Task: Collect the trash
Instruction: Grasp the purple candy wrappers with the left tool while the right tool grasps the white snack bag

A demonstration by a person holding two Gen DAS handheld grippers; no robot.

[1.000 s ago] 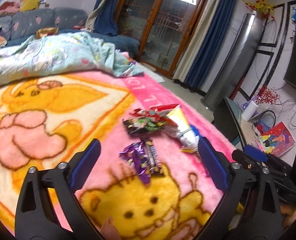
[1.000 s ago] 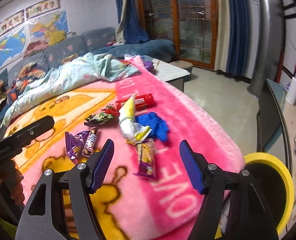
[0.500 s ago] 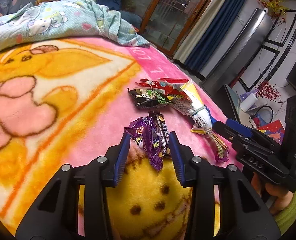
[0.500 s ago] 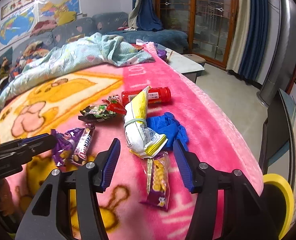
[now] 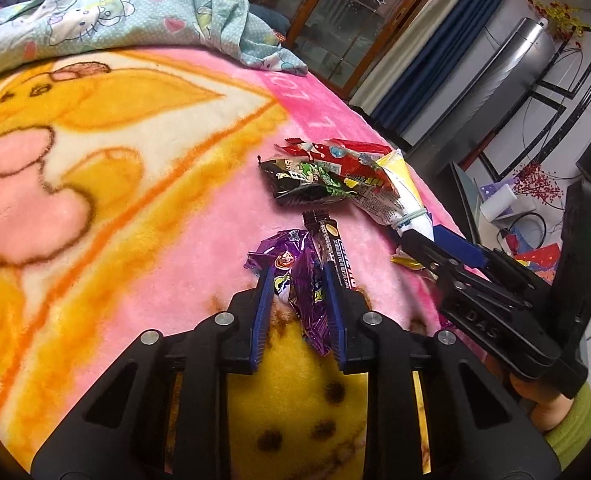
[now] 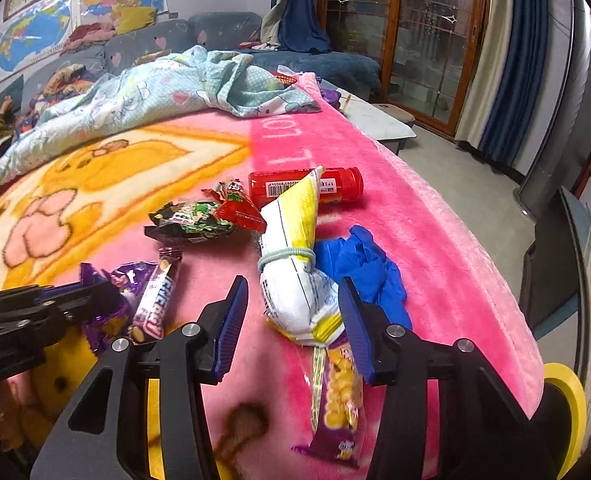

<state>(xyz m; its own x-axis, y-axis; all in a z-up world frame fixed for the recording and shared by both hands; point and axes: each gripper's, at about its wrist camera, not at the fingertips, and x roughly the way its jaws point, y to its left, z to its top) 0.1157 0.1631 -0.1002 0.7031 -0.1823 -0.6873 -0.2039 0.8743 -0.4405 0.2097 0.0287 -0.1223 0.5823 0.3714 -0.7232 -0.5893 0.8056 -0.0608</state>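
Observation:
Trash lies on a pink cartoon blanket [image 5: 115, 208]. My left gripper [image 5: 298, 270] has its jaws closing, and the pads squeeze a crumpled purple wrapper [image 5: 309, 308]. A chocolate bar wrapper [image 5: 333, 248] lies against its right finger. In the right wrist view my right gripper [image 6: 292, 292] straddles a white and yellow bag [image 6: 291, 272] tied with a band. Its jaws are closing, and the left pad stands clear of the bag. A blue glove [image 6: 365, 264], a red bottle [image 6: 335, 186], a green-black wrapper [image 6: 191, 220] and a yellow snack pack [image 6: 337, 400] lie nearby.
A crumpled light-blue quilt [image 6: 155, 92] covers the far side of the bed. A yellow-rimmed bin [image 6: 565, 400] stands beside the bed at lower right. The right-hand gripper [image 5: 475, 280] and a green sleeve [image 5: 575, 424] sit close to my left gripper. Beyond the bed are floor, curtains and glass doors.
The left gripper came down onto the purple wrapper and its jaws went from wide to closed on it. The right gripper moved forward over the white and yellow bag while its jaws narrowed.

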